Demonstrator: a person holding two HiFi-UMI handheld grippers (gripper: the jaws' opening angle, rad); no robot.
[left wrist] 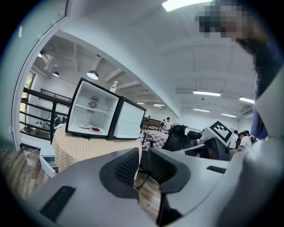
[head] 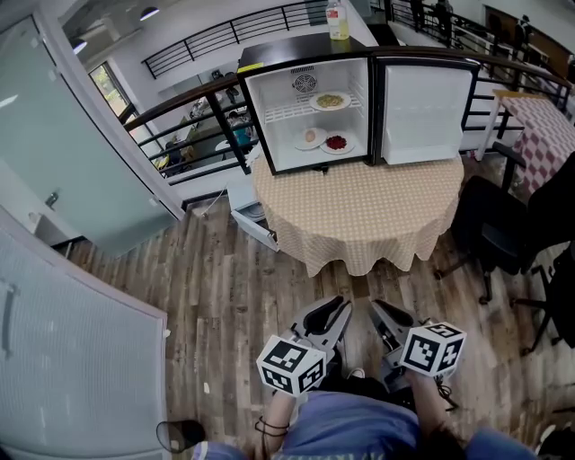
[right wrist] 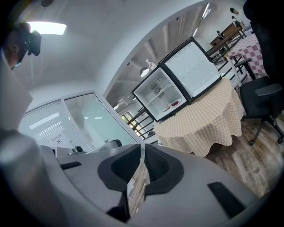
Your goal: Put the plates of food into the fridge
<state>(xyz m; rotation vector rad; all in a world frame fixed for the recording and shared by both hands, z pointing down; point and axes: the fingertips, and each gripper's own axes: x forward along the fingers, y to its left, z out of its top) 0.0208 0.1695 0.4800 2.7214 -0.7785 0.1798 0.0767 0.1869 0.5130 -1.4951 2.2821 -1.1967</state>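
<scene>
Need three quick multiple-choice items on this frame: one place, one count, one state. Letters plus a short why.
1. Where does the bottle stand?
A on the floor
B on top of the fridge
C on a chair

2. How many plates are in the fridge?
A one
B three
C five

3. The fridge door is:
A open
B shut
C taken off

Answers:
1 B, it stands on the fridge's black top.
2 B, one is on the upper shelf, with two below it.
3 A, the door is swung aside and the inside shows.
</scene>
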